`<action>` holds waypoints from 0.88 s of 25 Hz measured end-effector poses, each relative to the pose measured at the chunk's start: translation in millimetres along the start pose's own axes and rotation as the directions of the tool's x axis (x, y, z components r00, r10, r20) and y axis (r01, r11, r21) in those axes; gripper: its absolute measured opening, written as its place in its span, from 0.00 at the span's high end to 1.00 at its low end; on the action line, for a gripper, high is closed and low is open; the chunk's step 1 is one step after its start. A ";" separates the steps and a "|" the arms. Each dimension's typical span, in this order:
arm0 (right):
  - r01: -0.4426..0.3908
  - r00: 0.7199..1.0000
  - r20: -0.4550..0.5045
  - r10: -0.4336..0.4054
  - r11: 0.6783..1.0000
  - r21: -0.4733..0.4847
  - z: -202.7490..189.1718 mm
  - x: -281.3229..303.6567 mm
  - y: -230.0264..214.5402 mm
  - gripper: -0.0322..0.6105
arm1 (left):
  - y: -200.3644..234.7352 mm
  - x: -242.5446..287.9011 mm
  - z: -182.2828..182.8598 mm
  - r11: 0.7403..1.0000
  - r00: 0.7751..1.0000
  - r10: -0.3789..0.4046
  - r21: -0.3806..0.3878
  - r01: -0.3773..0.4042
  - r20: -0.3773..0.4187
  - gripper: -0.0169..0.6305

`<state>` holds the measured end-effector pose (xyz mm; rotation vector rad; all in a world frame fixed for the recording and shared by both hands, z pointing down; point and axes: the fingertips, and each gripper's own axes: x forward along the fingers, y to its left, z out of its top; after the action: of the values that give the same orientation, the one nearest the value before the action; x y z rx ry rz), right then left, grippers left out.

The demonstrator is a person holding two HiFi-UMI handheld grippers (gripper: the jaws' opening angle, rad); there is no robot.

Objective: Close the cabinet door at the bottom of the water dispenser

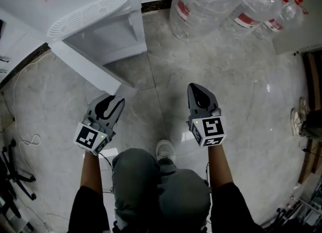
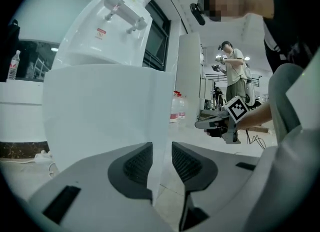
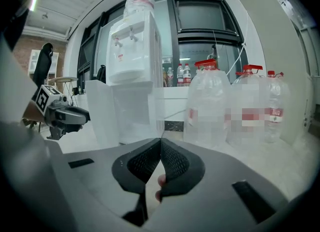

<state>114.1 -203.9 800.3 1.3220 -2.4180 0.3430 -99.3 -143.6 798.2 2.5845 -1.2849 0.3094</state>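
Note:
The white water dispenser point(image 1: 75, 0) stands at the upper left, its bottom compartment point(image 1: 108, 35) open. Its white cabinet door point(image 1: 85, 68) swings out across the floor toward me. My left gripper point(image 1: 116, 99) sits at the door's free end. In the left gripper view the door point(image 2: 105, 116) fills the left side, and its edge runs down into the narrow gap of the left gripper point(image 2: 161, 158), whose pads close on it. My right gripper point(image 1: 197, 87) hovers over bare floor to the right, shut point(image 3: 160, 148) with nothing between its pads.
Several large water bottles point(image 1: 206, 0) stand at the top right beside the dispenser. A white cord point(image 1: 25, 96) lies on the floor to the left, with a chair base point(image 1: 15, 176) below it. Shoes point(image 1: 299, 116) lie at the right. Another person point(image 2: 232, 70) stands far off.

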 end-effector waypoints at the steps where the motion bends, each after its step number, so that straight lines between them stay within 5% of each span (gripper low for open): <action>1: 0.005 1.000 -0.001 -0.005 1.000 0.003 -2.5 -0.7 -3.3 0.93 | 1.4 7.2 -0.2 1.000 1.000 -0.003 0.008 0.003 -0.005 0.77; 14: 0.048 0.999 -0.029 -0.046 0.998 0.043 -35.9 -3.5 -46.2 0.93 | 34.2 111.2 33.3 0.993 0.998 -0.063 0.103 0.060 0.030 0.77; 22: 0.075 0.996 -0.050 -0.072 0.995 0.064 -55.0 -3.7 -67.0 0.93 | 84.8 159.6 47.0 0.983 1.000 0.013 0.185 -0.011 -0.011 0.77</action>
<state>183.4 -215.9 851.1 1.4104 -2.3311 0.4330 -69.1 -327.5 810.1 2.7227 -1.3261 0.4676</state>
